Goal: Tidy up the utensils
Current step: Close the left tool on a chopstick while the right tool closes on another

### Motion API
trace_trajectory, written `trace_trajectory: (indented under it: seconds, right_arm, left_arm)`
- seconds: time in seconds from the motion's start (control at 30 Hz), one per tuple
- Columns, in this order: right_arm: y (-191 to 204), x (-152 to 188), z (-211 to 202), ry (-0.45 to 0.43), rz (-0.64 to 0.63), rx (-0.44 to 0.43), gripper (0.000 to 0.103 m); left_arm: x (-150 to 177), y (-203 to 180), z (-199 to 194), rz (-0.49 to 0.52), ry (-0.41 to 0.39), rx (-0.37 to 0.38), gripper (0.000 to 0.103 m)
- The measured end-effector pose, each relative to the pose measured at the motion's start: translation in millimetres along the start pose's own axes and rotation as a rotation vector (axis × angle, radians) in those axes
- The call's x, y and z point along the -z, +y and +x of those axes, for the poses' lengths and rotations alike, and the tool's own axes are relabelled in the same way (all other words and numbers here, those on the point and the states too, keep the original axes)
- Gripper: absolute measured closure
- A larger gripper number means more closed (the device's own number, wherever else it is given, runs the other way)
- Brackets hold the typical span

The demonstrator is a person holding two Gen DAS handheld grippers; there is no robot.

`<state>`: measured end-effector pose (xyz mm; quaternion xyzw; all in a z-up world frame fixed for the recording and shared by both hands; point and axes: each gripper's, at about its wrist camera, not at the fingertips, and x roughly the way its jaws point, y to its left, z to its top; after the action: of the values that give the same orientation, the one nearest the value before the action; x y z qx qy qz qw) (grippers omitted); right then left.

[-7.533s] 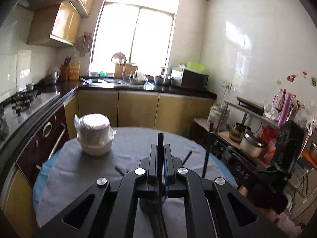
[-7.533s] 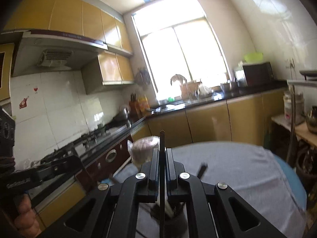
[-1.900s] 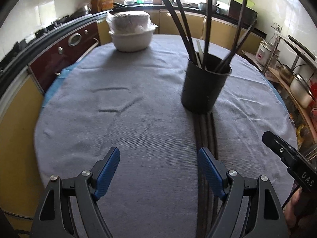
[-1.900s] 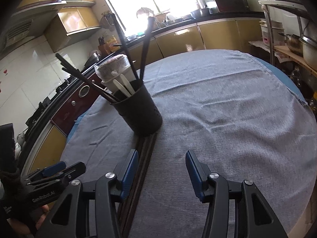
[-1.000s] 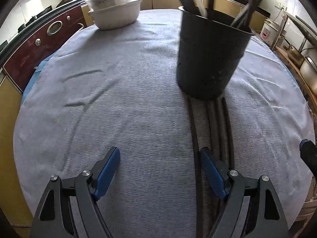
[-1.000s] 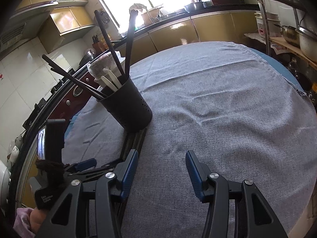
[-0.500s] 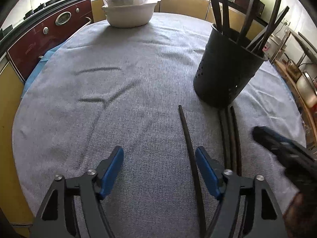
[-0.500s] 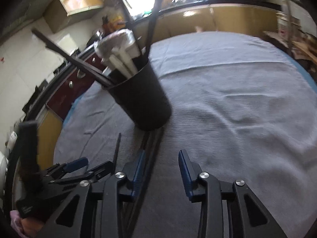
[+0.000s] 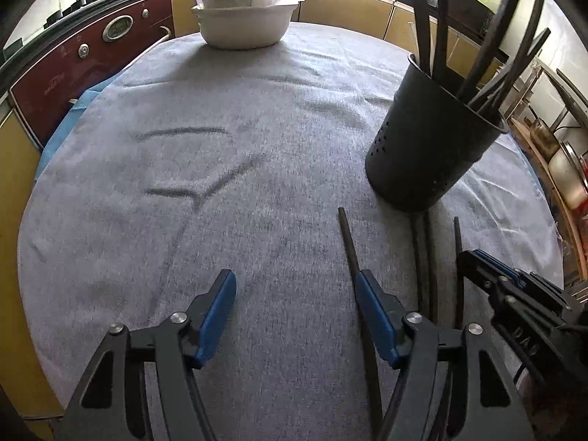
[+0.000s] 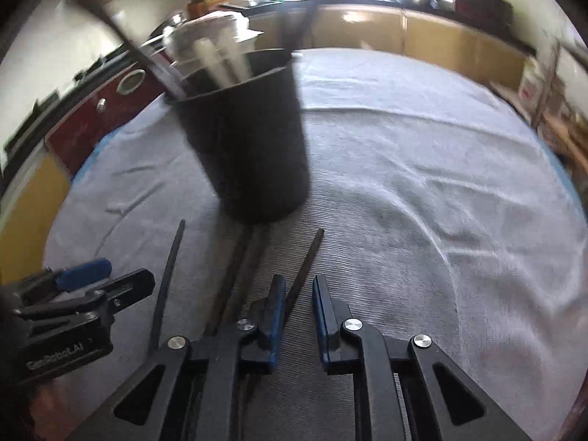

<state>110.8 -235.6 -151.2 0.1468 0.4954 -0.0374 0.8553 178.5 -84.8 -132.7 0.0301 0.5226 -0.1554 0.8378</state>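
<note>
A black perforated utensil holder [image 9: 431,147] stands on the grey cloth and holds several dark chopsticks and pale utensils; it also shows in the right wrist view [image 10: 250,139]. Several dark chopsticks lie in front of it. One chopstick [image 9: 349,235] lies apart at the left, against my left gripper's right finger. My left gripper [image 9: 296,312] is open, low over the cloth. My right gripper [image 10: 297,305] is narrowly open, its jaws either side of the rightmost chopstick [image 10: 305,261]. It also shows in the left wrist view [image 9: 492,275].
A white covered bowl [image 9: 244,11] stands at the far side of the round table [image 9: 110,220]. A red oven front [image 9: 92,47] and yellow cabinets are beyond the left edge. Shelves with pots stand at the right.
My right gripper has narrowed and dropped around the rightmost chopstick, which has slid away from the bundle. My left gripper has moved closer to the separate left chopstick.
</note>
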Motion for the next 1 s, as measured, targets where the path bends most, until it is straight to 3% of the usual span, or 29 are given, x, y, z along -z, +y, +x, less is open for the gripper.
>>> trace_trajectory:
  seconds: [0.2, 0.3, 0.4, 0.47, 0.53, 0.77, 1.0]
  right_arm:
    - [-10, -10, 6, 0.044, 0.089, -0.046, 0.085]
    - [-5, -17, 11, 0.034, 0.078, -0.022, 0.084]
    - [4, -22, 16, 0.037, 0.041, 0.018, 0.084]
    - [13, -24, 20, 0.036, -0.014, 0.068, 0.094]
    - [17, -24, 21, 0.03, -0.035, 0.074, 0.094]
    - [9, -5, 6, 0.031, -0.04, 0.062, 0.095]
    - [-7, 1, -35, -0.076, -0.029, -0.026, 0.096]
  left_arm:
    - [-22, -14, 11, 0.036, 0.008, 0.006, 0.036]
    - [-25, -22, 23, 0.061, 0.051, 0.0, 0.058]
    - [-27, -27, 26, 0.077, 0.028, -0.005, 0.069]
    - [-27, -28, 28, 0.089, 0.017, -0.016, 0.081]
    - [-25, -29, 29, 0.107, 0.006, -0.02, 0.094]
    - [-11, -30, 24, 0.117, -0.013, -0.029, 0.096]
    - [2, -33, -20, 0.121, -0.081, -0.035, 0.096]
